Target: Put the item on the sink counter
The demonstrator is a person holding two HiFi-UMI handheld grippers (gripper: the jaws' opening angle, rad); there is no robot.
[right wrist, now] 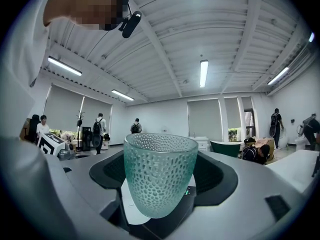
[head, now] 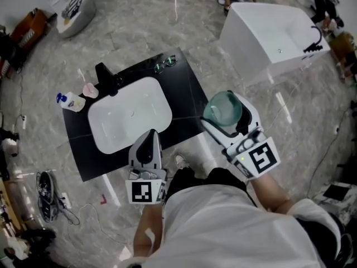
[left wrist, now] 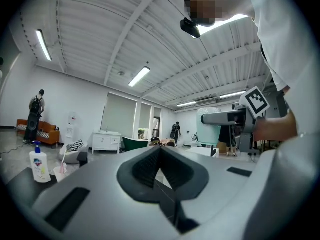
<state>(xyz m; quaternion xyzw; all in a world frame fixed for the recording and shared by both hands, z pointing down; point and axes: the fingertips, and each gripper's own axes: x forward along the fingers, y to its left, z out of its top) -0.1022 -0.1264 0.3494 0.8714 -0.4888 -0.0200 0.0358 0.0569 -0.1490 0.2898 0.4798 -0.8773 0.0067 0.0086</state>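
Cup (right wrist: 160,176) upright, mouth up, clamped in right gripper (head: 227,116) jaws — left gripper (head: 149,139) closed, empty.

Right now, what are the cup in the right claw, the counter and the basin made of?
Pale green dimpled tumbler: likely frosted glass, possibly plastic; translucent, pebbled wall.
Black square sink counter: looks like polished stone or a glossy slab; dark, with a slight sheen.
White rounded basin: probably glazed ceramic; smooth, uniform white.
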